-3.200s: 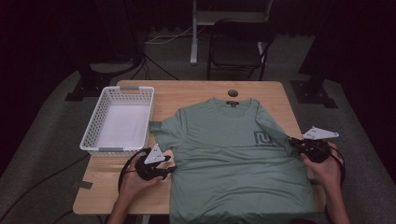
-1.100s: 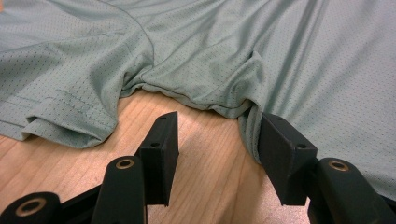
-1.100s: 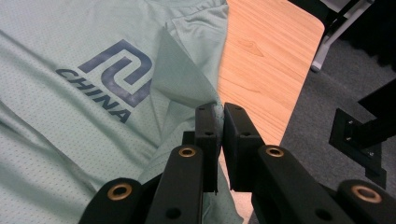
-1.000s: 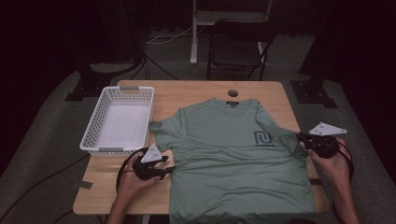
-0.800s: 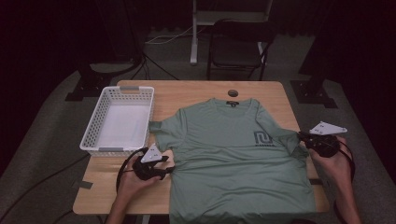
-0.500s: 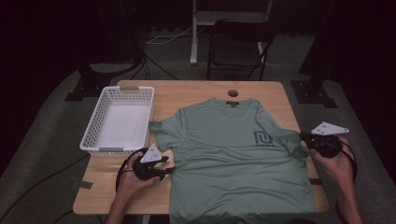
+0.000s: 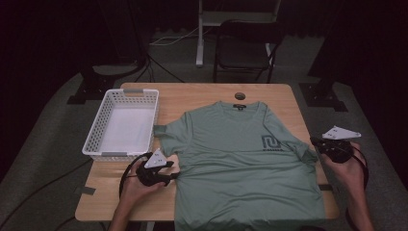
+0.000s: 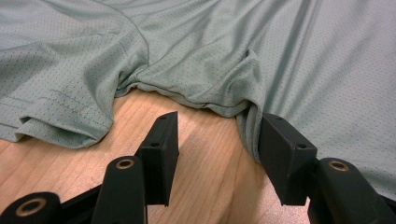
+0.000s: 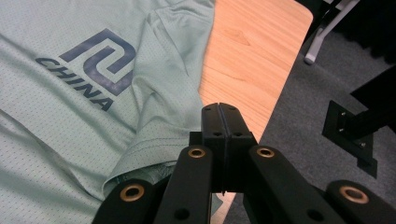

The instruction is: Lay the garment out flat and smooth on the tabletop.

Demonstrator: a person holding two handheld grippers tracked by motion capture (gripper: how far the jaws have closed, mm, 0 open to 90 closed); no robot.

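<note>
Lying flat on the wooden table (image 7: 202, 96), the green T-shirt (image 7: 240, 163) is placed just right of the white basket (image 7: 122, 125), front side up. The left gripper (image 8: 217, 135) is spread at the shirt's side edge under the sleeve, and its right jaw touches a raised fold. The right gripper (image 9: 219, 123) is pressed together at the opposite sleeve; whether cloth is pinched cannot be told. Probably the fold should be brought fully between the spread jaws before closing.

- High view: from above the near side, facing forward and down over the whole surface (image 7: 269, 96).
- Left tool view: low and close, along its jaws at the shirt (image 8: 233, 51).
- Right tool view: close over the sleeve; all three share the shirt.
</note>
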